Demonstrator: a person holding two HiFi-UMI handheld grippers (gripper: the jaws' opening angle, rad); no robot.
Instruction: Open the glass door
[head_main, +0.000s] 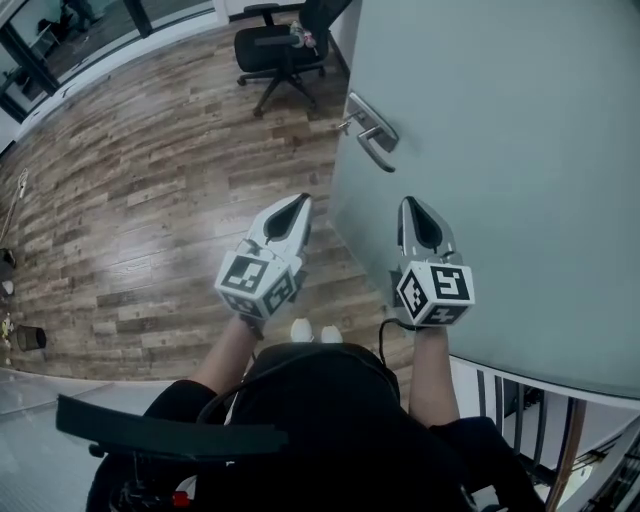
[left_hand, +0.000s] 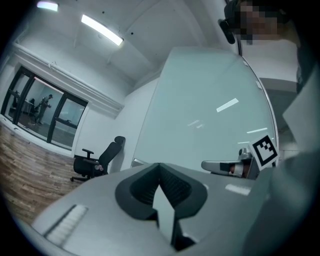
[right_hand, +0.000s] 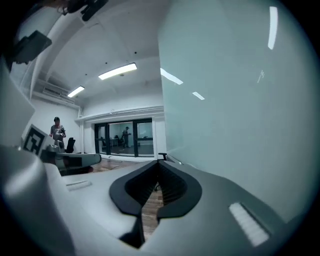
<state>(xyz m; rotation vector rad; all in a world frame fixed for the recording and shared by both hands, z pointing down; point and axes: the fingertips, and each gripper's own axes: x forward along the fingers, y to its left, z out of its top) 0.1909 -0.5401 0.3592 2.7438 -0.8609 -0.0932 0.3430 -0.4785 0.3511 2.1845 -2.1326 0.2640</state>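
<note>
Both tools were closed and empty: the left gripper (head_main: 299, 204) and the right gripper (head_main: 413, 206) had their jaws together with nothing between them. The glass door (head_main: 520, 150) stood at the right of the head view. Its lever handle (head_main: 370, 131) lay beyond both tips and between them — marginally nearer the right, by judgement. The lever's long axis ran level along the pane. Hinges were cut off — handle height relative to the tips could not be determined.
</note>
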